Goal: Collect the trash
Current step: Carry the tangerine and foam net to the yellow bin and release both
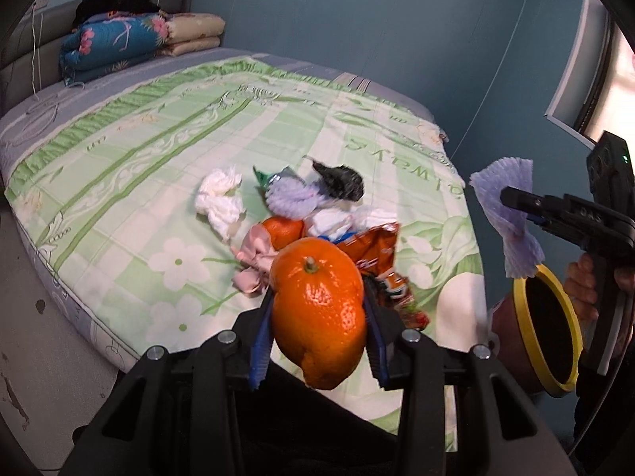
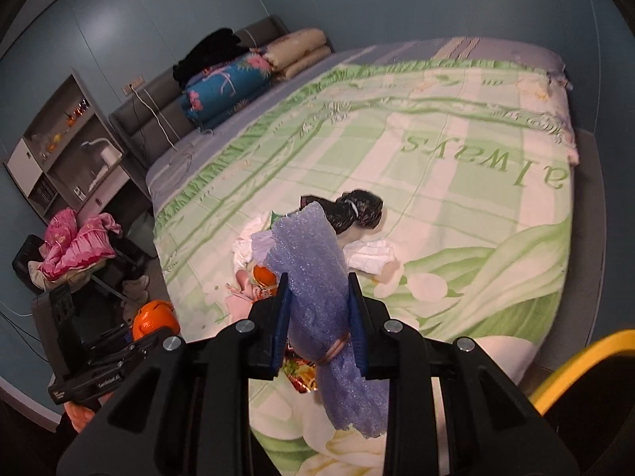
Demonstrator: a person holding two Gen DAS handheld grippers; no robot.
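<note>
My left gripper (image 1: 317,309) is shut on an orange peel (image 1: 319,313) and holds it above the near edge of the bed. My right gripper (image 2: 319,317) is shut on a purple foam wrap (image 2: 317,289) tied with a rubber band; it also shows in the left wrist view (image 1: 506,206), held above a yellow-rimmed bin (image 1: 545,325). A trash pile lies on the bedspread: white tissue (image 1: 220,200), a black bag (image 1: 341,182), another purple foam piece (image 1: 289,198), a second orange peel (image 1: 283,230), a pink wrapper (image 1: 254,261) and an orange snack bag (image 1: 377,254).
The green floral bedspread (image 1: 158,150) covers the bed. Folded quilts (image 1: 119,43) are stacked at the headboard. A shelf unit (image 2: 67,146) and pink clothes (image 2: 75,246) stand left of the bed. The bin's yellow rim (image 2: 575,361) is at the lower right.
</note>
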